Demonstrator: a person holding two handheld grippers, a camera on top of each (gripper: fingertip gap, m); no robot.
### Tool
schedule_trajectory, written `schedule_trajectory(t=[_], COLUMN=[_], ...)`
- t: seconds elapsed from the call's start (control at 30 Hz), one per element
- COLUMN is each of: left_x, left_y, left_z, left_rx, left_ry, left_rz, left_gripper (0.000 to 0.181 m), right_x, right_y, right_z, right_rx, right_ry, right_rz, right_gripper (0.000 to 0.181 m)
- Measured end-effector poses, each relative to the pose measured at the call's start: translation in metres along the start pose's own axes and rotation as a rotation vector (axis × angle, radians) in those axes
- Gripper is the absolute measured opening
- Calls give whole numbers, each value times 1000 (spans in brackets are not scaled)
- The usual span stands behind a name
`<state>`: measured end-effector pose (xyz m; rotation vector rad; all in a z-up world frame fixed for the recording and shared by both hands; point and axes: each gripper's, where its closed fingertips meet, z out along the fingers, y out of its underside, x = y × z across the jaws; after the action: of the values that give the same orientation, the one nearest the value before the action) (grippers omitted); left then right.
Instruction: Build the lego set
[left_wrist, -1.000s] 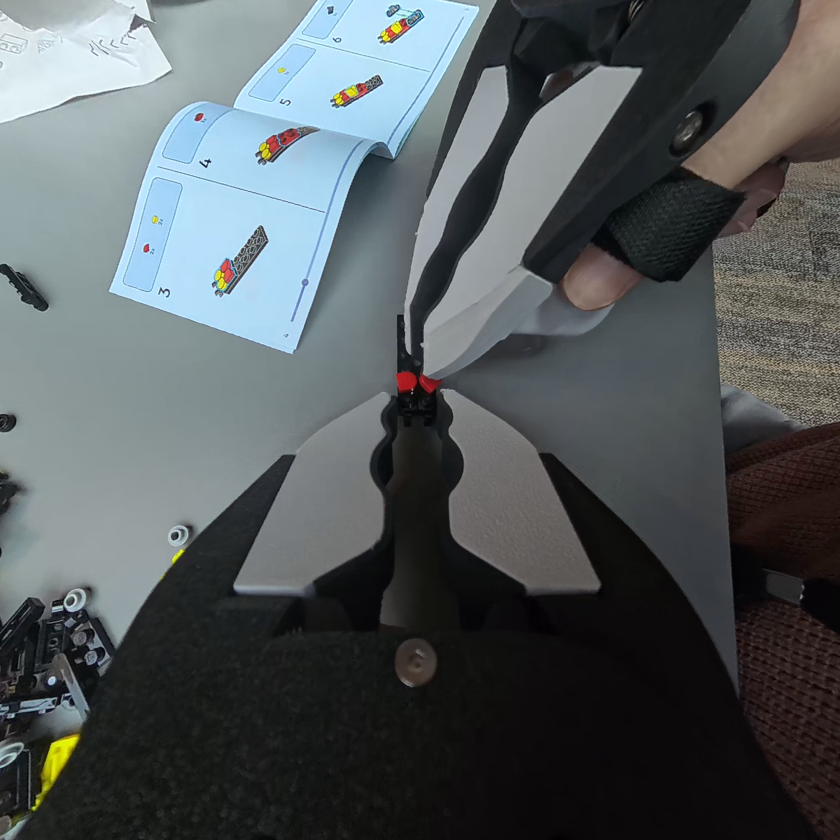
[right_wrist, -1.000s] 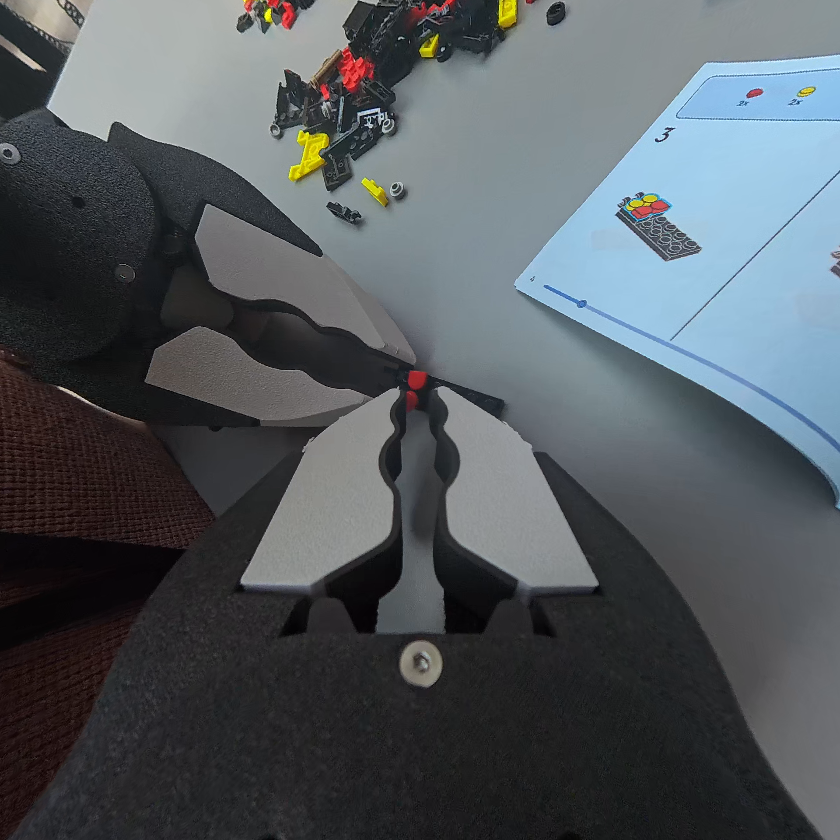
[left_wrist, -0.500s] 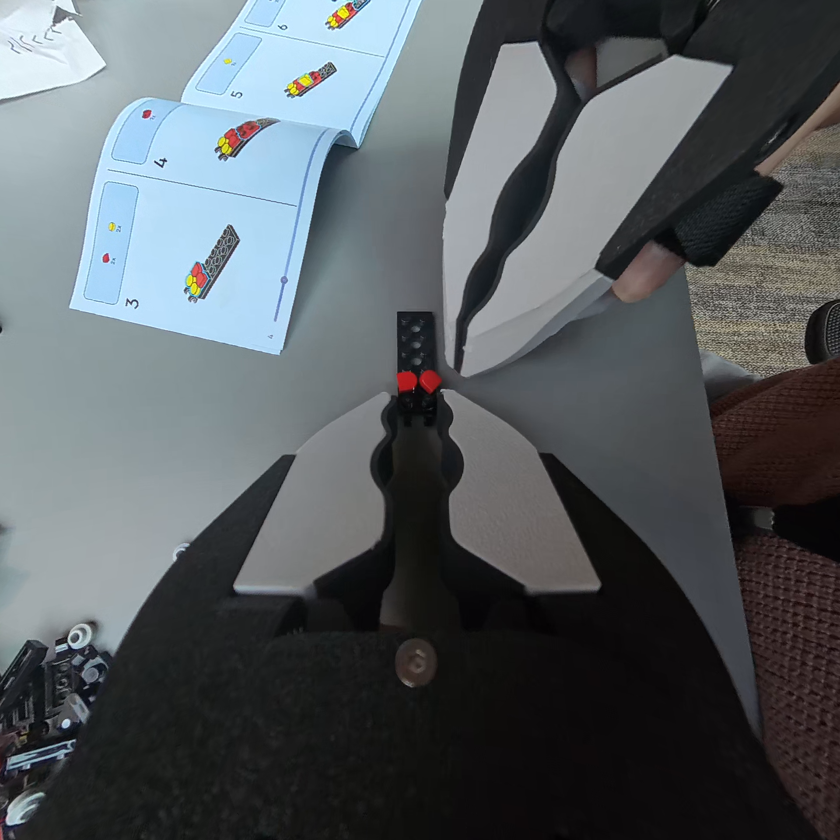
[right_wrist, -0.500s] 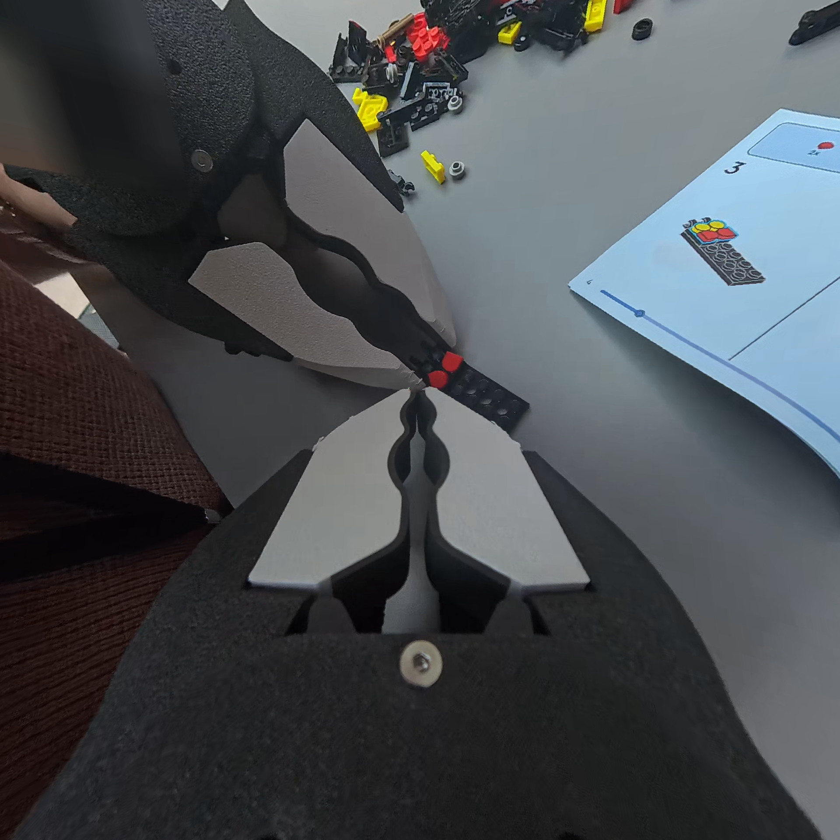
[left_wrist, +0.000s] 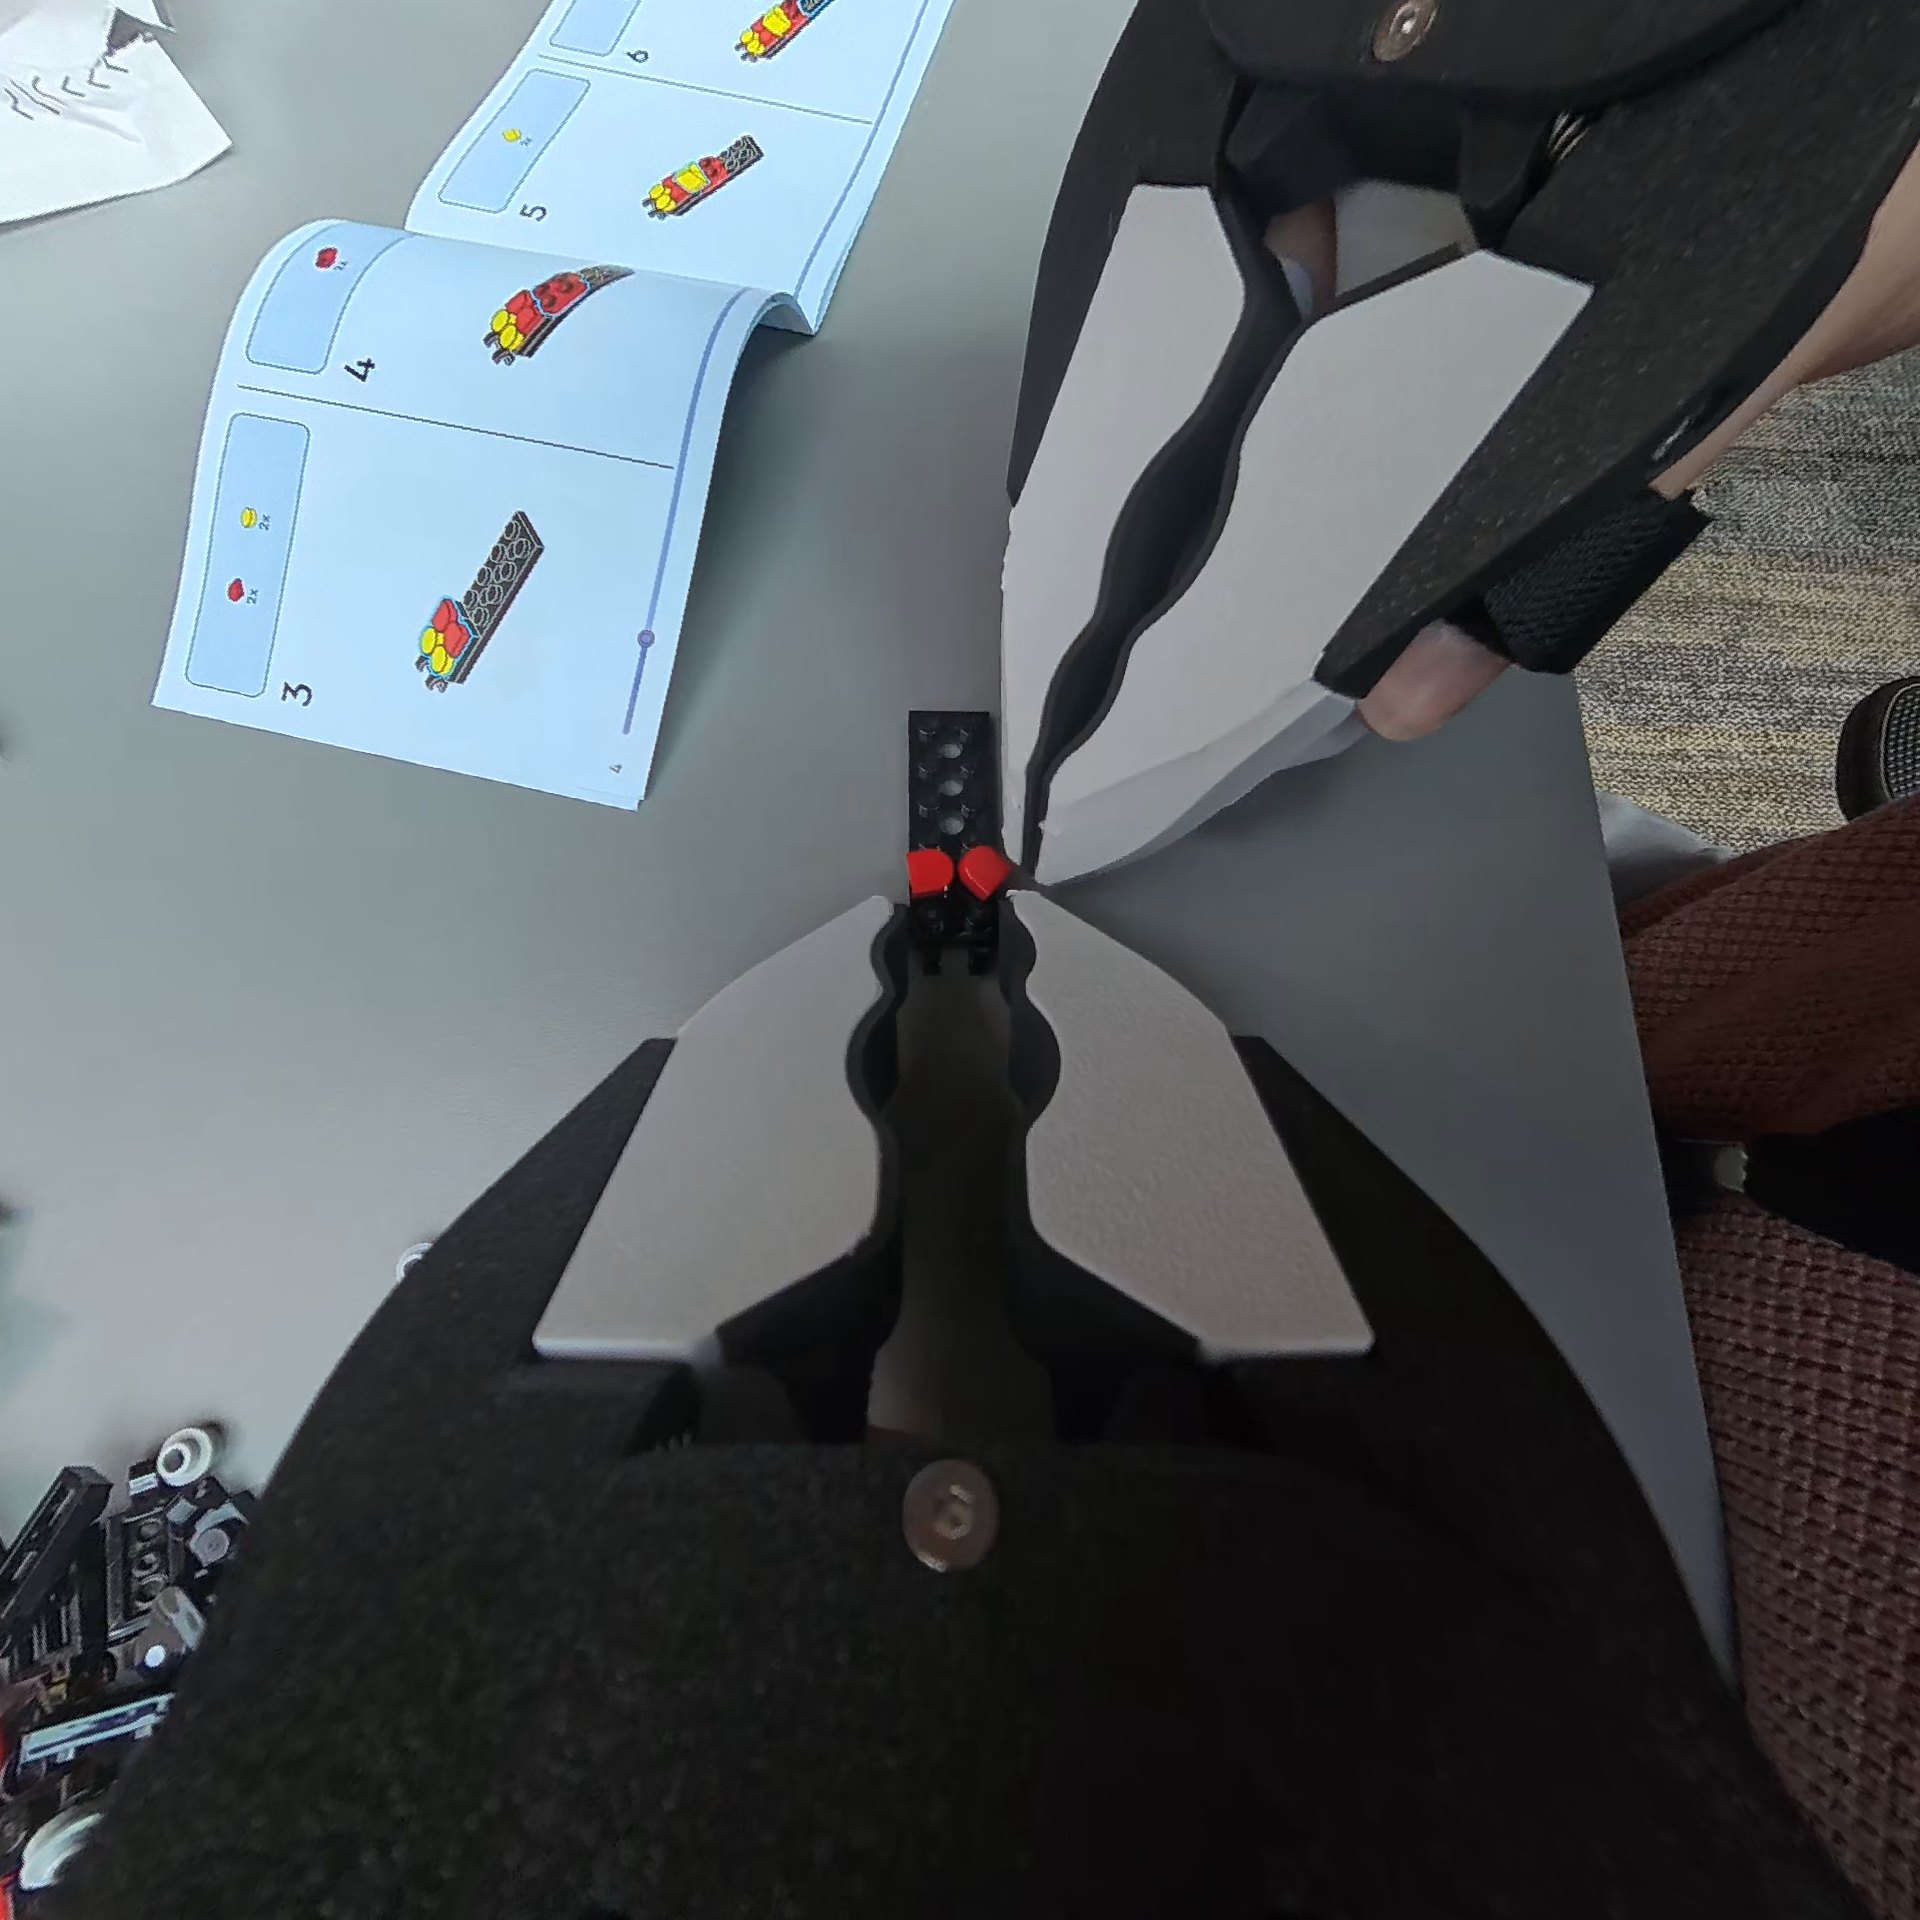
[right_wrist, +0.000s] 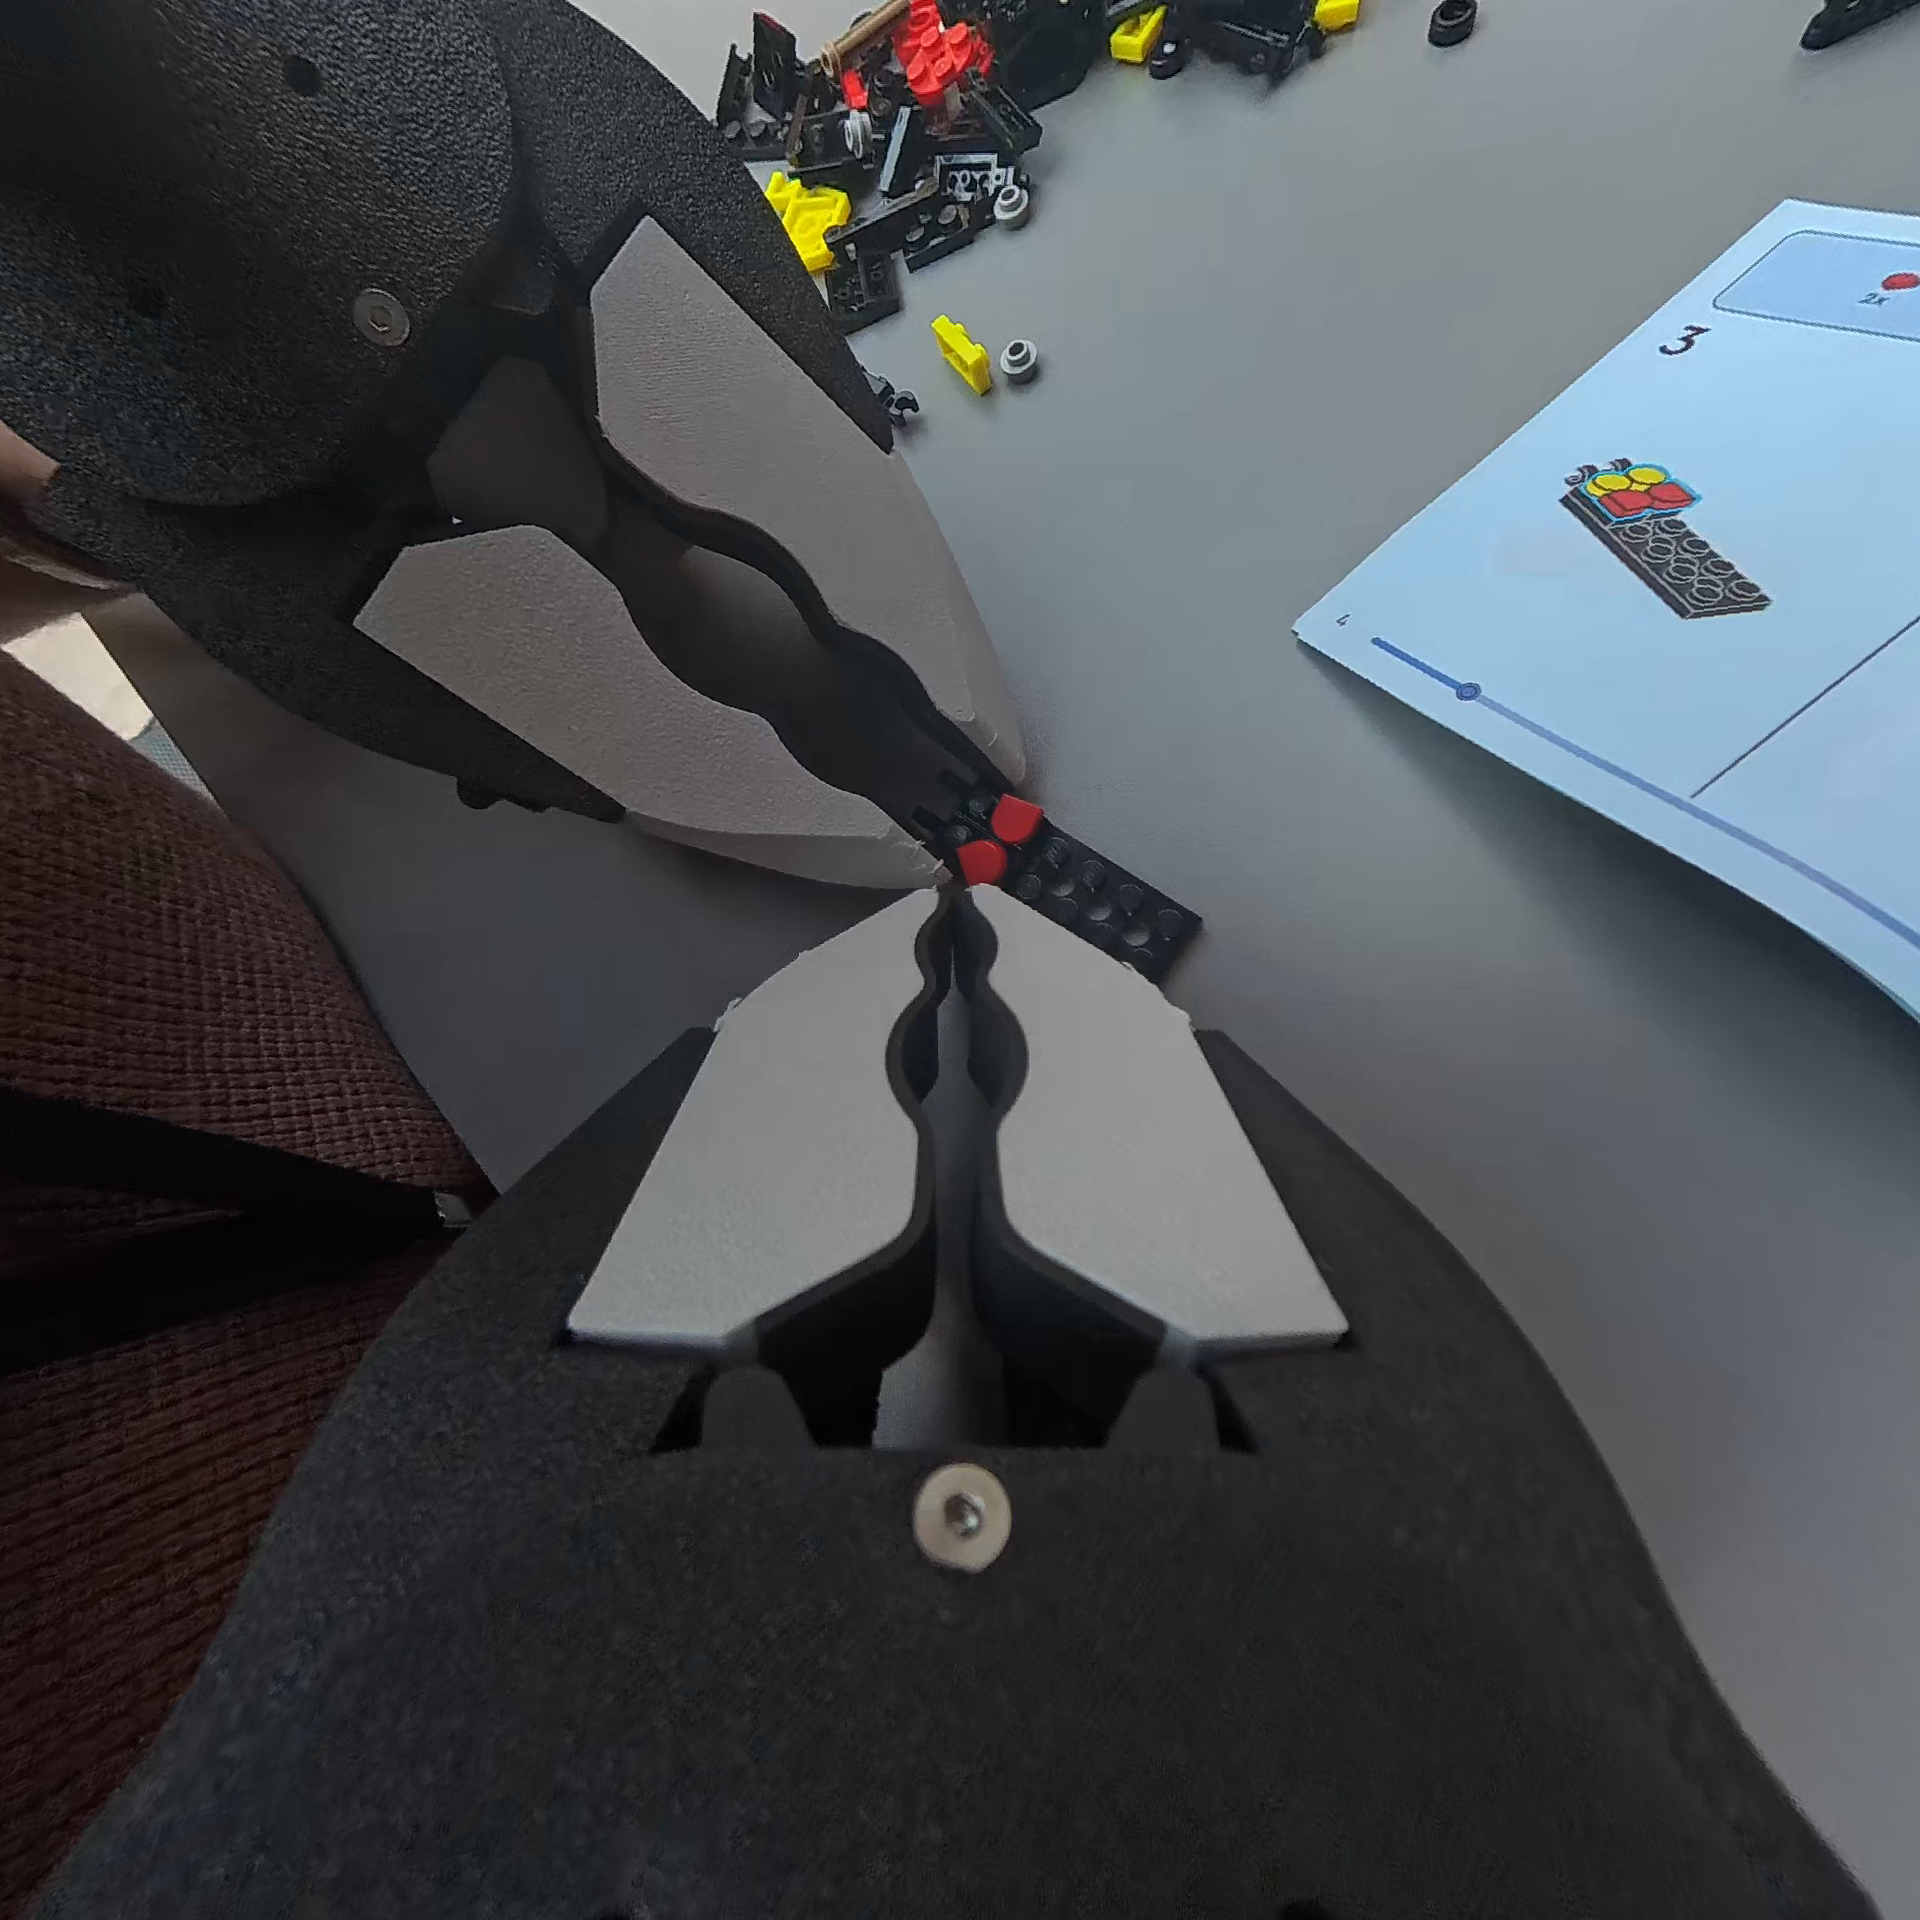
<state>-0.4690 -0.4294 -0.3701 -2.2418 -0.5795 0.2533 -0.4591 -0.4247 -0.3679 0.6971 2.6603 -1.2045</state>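
Right gripper (left_wrist: 1029, 868) now backed off to 3 o'clock of the black plate (left_wrist: 951, 779), closed and empty, both red tiles (left_wrist: 928, 871) seated; left gripper (left_wrist: 948, 914) clamped on plate's near end; yellow pieces likely next.

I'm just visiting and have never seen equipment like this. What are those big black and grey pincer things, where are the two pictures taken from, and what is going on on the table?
No robot here: a person holds a hand-squeezed black-and-grey two-fingered tool in each hand. Each tool carries a camera looking along its own fingers, so each picture comes from one tool and shows the other tool farther off.

The left tool is shut on one end of a long black studded Lego plate carrying two small red pieces. The right tool is closed and empty, its tip right beside those red pieces.

On the grey table lie an open light-blue instruction booklet showing picture steps, and a pile of loose black, yellow and red Lego pieces. A small yellow piece and a grey round one sit apart from it.
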Motion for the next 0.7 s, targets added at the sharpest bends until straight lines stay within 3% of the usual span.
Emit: schedule_trajectory(t=[0.7], left_x=[0], left_y=[1], left_z=[0], left_rx=[-16], left_ry=[6], left_rz=[5], left_gripper=[16], right_x=[7], right_y=[-8], right_z=[1], right_rx=[10], right_ry=[4], right_rz=[-17], right_gripper=[0])
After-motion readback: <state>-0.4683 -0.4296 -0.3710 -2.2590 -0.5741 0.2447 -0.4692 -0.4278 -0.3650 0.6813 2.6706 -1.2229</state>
